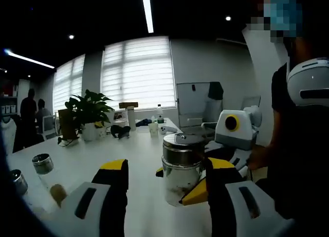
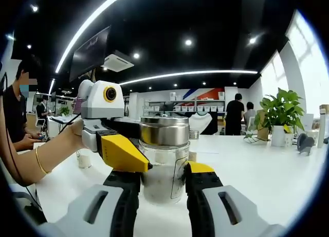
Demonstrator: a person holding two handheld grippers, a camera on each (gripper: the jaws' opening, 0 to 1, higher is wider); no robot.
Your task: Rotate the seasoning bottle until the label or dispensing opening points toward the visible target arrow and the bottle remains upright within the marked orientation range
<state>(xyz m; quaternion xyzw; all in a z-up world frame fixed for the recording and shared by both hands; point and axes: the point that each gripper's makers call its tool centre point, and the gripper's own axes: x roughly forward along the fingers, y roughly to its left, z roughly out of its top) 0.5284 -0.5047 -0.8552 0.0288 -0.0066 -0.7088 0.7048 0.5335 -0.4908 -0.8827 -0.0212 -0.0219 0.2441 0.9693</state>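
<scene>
1. Centre of both views: the seasoning bottle (image 2: 163,160), clear glass body with a steel cap, stands upright on the white tabletop (image 2: 267,170).
2. Right gripper (image 2: 162,188) has a jaw on each side of the bottle's lower body, grasping it or very close to it; contact isn't fully clear.
3. Left gripper (image 2: 123,152) comes in from the left of the right gripper view, yellow tip against the bottle just under the cap. In the left gripper view its jaws are spread wide; the bottle (image 1: 181,167) sits by the right-hand jaw, not between both. Released, I'd say.
4. No target arrow or orientation marks visible; label is hard to read at the lower right of the glass.
5. Risks: one-sided push high on the bottle could tip it; smooth glass could slip in the jaws and under-rotate; no visible arrow means overshoot.
6. Two spare shakers (image 1: 42,164) at the lower left of the left gripper view, well apart.
</scene>
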